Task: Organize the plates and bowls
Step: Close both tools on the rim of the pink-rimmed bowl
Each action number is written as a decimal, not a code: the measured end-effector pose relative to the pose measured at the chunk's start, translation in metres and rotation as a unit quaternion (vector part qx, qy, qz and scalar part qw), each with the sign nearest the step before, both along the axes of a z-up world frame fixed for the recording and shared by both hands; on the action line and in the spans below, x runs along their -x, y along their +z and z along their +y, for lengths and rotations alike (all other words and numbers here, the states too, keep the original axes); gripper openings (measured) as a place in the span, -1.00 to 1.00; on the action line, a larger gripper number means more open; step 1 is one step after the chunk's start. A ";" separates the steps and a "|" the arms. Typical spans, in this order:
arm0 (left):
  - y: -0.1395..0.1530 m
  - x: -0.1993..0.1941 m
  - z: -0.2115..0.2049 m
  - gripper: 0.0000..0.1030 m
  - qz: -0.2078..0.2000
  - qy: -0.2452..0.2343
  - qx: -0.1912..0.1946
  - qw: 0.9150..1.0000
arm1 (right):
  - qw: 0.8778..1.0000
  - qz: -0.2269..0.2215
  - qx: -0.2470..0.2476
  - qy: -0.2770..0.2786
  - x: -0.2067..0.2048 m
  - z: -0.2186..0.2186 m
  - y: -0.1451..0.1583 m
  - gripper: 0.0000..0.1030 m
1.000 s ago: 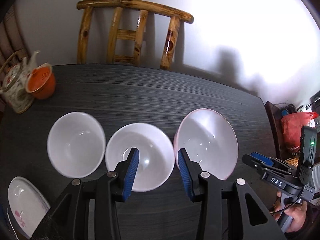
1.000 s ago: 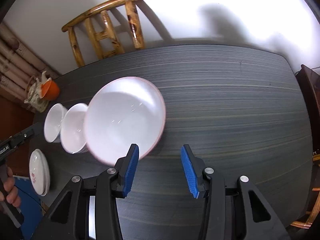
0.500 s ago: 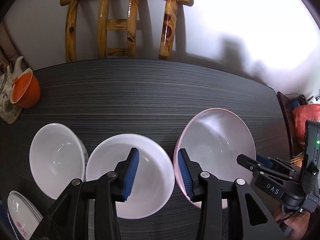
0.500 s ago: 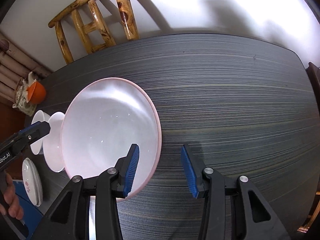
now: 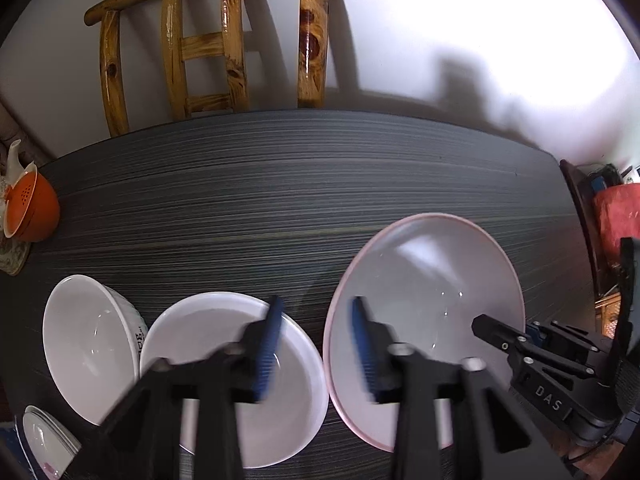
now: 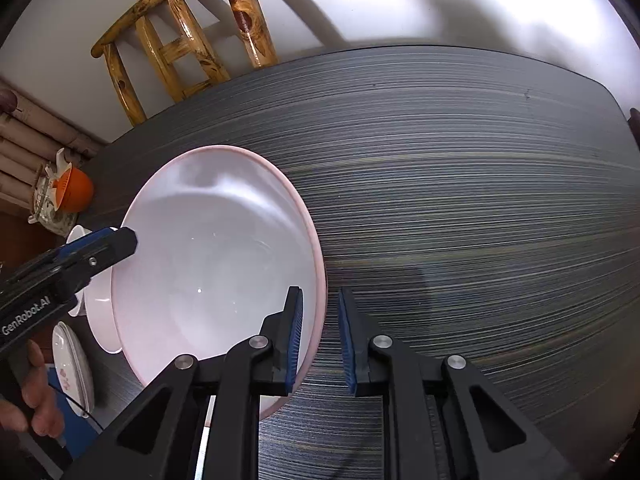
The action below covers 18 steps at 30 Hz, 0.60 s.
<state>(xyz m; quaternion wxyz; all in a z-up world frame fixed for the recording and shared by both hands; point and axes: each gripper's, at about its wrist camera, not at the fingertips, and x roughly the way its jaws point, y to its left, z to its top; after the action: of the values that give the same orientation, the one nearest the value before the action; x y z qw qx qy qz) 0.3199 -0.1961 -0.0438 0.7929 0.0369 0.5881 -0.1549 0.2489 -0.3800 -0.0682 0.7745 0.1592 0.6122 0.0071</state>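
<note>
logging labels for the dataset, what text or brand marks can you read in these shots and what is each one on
"DAS": on the black body of the right gripper, seen in the left wrist view.
"GenRobot.AI": on the black body of the left gripper, seen in the right wrist view.
Dark print on the outer wall of the left white bowl: too small and cut off to read.
Pink floral mark on the stacked plates: a pattern, no text.

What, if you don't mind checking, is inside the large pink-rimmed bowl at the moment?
The pink-rimmed bowl holds no food or dish, only one finger of the right gripper, whose jaws are closing across its rim. The finger hides a little of the inside wall.
</note>
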 end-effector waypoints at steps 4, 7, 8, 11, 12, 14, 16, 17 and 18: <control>-0.004 0.003 -0.011 -0.89 0.005 -0.016 -0.013 1.000 | 1.000 -0.004 -0.001 0.003 0.001 0.002 0.001 -0.73; -0.003 0.008 -0.018 -0.89 0.007 -0.023 -0.020 1.000 | 1.000 -0.005 -0.003 0.003 0.004 0.002 0.001 -0.75; -0.003 0.009 -0.020 -0.90 0.010 -0.025 -0.019 0.999 | 1.000 -0.005 -0.001 0.003 0.004 0.002 0.001 -0.75; -0.001 0.016 -0.026 -0.91 0.011 -0.034 -0.015 0.999 | 1.000 -0.005 0.000 -0.008 0.008 -0.001 0.001 -0.75; 0.000 0.018 -0.028 -0.91 0.011 -0.035 -0.015 0.999 | 1.000 -0.004 -0.001 -0.011 0.012 -0.003 0.001 -0.75; 0.004 0.024 -0.032 -0.91 0.012 -0.038 -0.015 0.999 | 1.000 -0.002 -0.006 -0.016 0.017 -0.007 0.001 -0.75; 0.008 0.032 -0.034 -0.91 0.008 -0.042 -0.016 0.999 | 1.000 0.000 -0.009 -0.020 0.025 -0.011 0.002 -0.75; 0.011 0.036 -0.035 -0.91 0.007 -0.044 -0.015 0.999 | 1.000 0.000 -0.008 -0.021 0.026 -0.012 0.004 -0.75; 0.013 0.040 -0.035 -0.91 0.007 -0.046 -0.013 0.999 | 1.000 0.000 -0.007 -0.024 0.030 -0.013 0.006 -0.75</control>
<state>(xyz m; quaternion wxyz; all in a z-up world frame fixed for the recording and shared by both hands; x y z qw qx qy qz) 0.2798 -0.2307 -0.0310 0.7801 0.0736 0.5936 -0.1837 0.2185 -0.3934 -0.0620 0.7731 0.1792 0.6083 -0.0067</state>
